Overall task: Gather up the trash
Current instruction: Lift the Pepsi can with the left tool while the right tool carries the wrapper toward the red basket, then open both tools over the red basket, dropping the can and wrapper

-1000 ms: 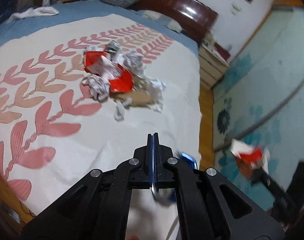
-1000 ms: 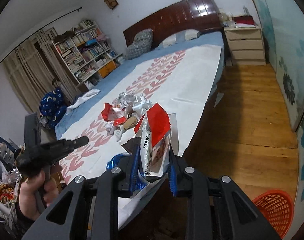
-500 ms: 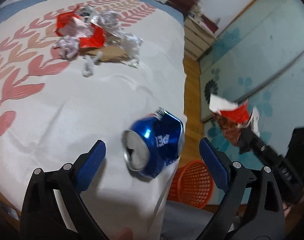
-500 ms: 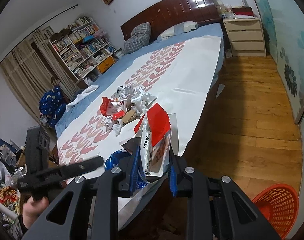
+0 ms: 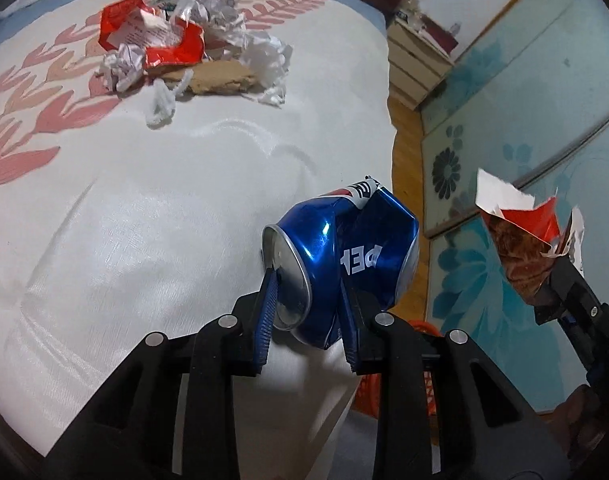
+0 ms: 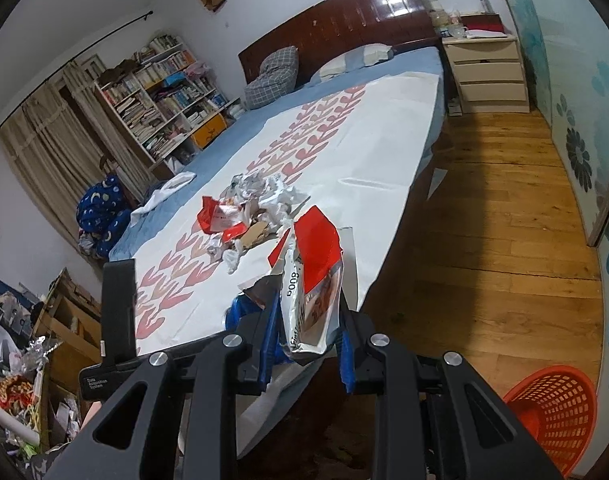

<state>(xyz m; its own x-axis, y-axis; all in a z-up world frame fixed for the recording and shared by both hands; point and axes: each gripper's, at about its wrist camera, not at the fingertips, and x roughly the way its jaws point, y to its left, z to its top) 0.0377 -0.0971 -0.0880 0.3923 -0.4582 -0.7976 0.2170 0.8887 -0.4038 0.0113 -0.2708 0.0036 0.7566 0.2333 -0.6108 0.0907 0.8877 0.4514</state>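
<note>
A crushed blue soda can [image 5: 344, 256] lies on its side at the near corner of the bed. My left gripper [image 5: 306, 280] is closing around it, and both blue pads touch the can's end and its dented side. A little of the can [image 6: 234, 312] shows in the right wrist view. My right gripper [image 6: 306, 302] is shut on a torn red and silver snack bag [image 6: 312, 280], held upright beside the bed's edge. That bag [image 5: 520, 240] also hangs at the right of the left wrist view. A pile of crumpled paper and red wrappers [image 5: 184, 52] lies farther up the bed.
The bed's white cover with pink leaves [image 6: 364, 152] ends at a wooden floor [image 6: 484, 220] on the right. An orange mesh basket [image 6: 552, 412] stands on the floor near the bed's corner. A nightstand [image 6: 488, 76] and bookshelf [image 6: 164, 92] line the far walls.
My left gripper opened wide, dropped toward the blue can and has closed in on it. The right gripper and its snack bag have stayed put.
</note>
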